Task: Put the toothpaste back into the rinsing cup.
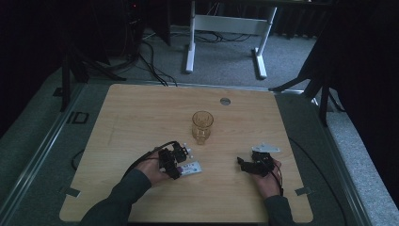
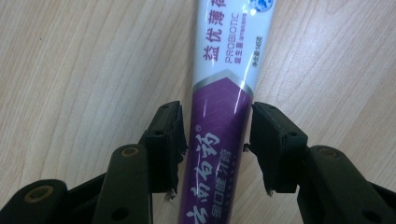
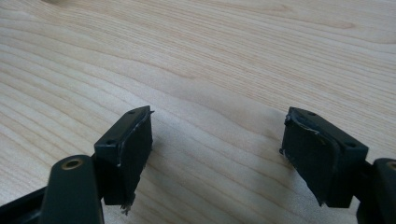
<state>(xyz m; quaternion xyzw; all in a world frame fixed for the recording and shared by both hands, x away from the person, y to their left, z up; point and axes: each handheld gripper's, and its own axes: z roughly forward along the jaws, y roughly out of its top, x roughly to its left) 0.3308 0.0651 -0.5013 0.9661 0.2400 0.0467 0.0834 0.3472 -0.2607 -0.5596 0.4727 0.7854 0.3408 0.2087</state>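
Item: toothpaste tube (image 2: 223, 116), white above and purple below, printed with characters and the word PROBIOTIC. In the high view it lies flat on the wooden table (image 1: 141, 117), lower centre of the frame, just right of the left gripper (image 1: 175, 160). In the left gripper view it runs from the top edge down to the bottom edge, lengthwise between the jaws.

Left gripper (image 2: 217, 140): jaws set narrowly about the purple section, one to each side. We see a thin gap on both flanks, so we judge them bracketing the tube and not yet pressing it, though the contact line is hard to read at this angle.

Right gripper (image 1: 254, 165): at the lower right of the high view, in the person's right hand (image 1: 268, 181). In its own view (image 3: 217, 154) the jaws stand wide apart over bare wood, holding nothing.

Also present: an amber glass (image 1: 203, 126), upright near the centre of the high view, well apart from both grippers.

Handling notes, our judgement: the tube looks light and soft-walled, with a glossy skin that may slip. A hard squeeze would dent it or push paste toward the cap. We would take hold across the width at the purple section, where the jaws sit now, with moderate pressure. The flat crimped end would be stiffer, but we cannot see it in these views.
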